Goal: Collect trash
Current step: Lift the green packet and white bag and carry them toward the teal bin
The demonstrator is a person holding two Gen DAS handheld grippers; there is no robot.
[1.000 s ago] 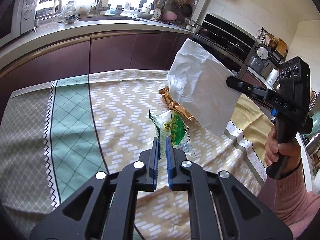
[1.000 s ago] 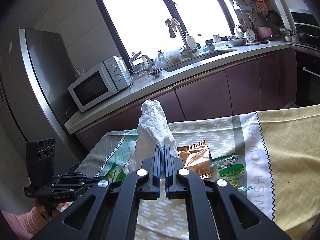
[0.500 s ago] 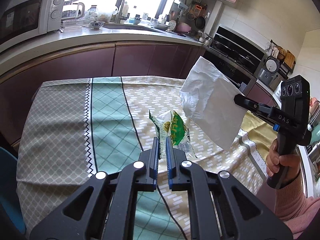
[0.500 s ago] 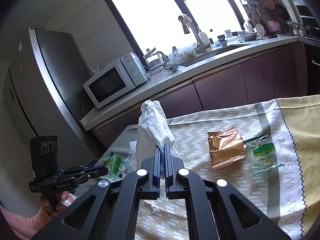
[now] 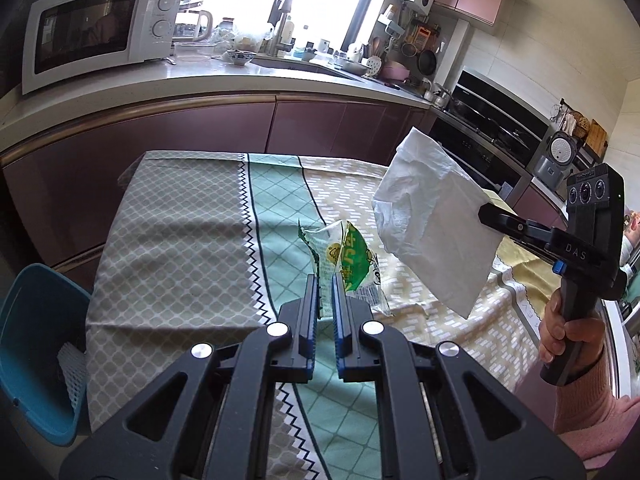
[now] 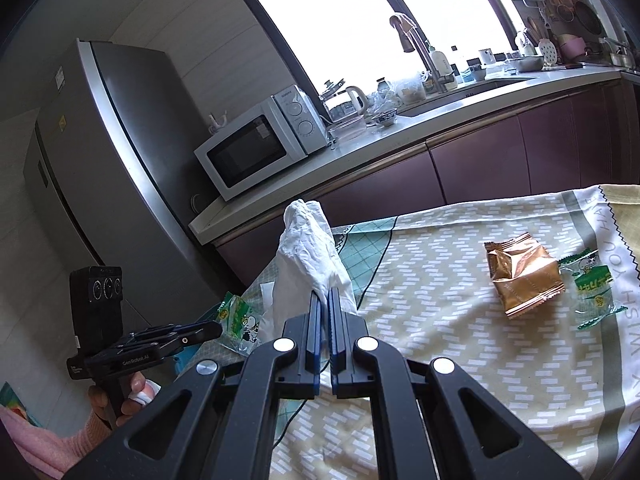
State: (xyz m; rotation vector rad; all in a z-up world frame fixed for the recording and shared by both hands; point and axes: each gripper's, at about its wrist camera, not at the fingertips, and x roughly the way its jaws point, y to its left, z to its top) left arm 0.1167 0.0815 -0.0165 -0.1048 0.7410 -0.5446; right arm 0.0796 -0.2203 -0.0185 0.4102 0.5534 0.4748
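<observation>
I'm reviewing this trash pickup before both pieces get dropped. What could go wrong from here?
1. The left tool pinches only an edge of the green wrapper; it could slip out before reaching the blue bin beside the table.
2. The white tissue hangs loosely from the right tool and might miss the bin or drape over its rim.
3. The gold packet and another green wrapper remain on the tablecloth and could be forgotten.

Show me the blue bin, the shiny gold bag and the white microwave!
Blue plastic bin (image 5: 38, 344), left wrist view, its inner wall.
Shiny gold foil snack bag (image 6: 524, 276), right wrist view, its middle.
White microwave (image 5: 92, 32), left wrist view, its door.
</observation>
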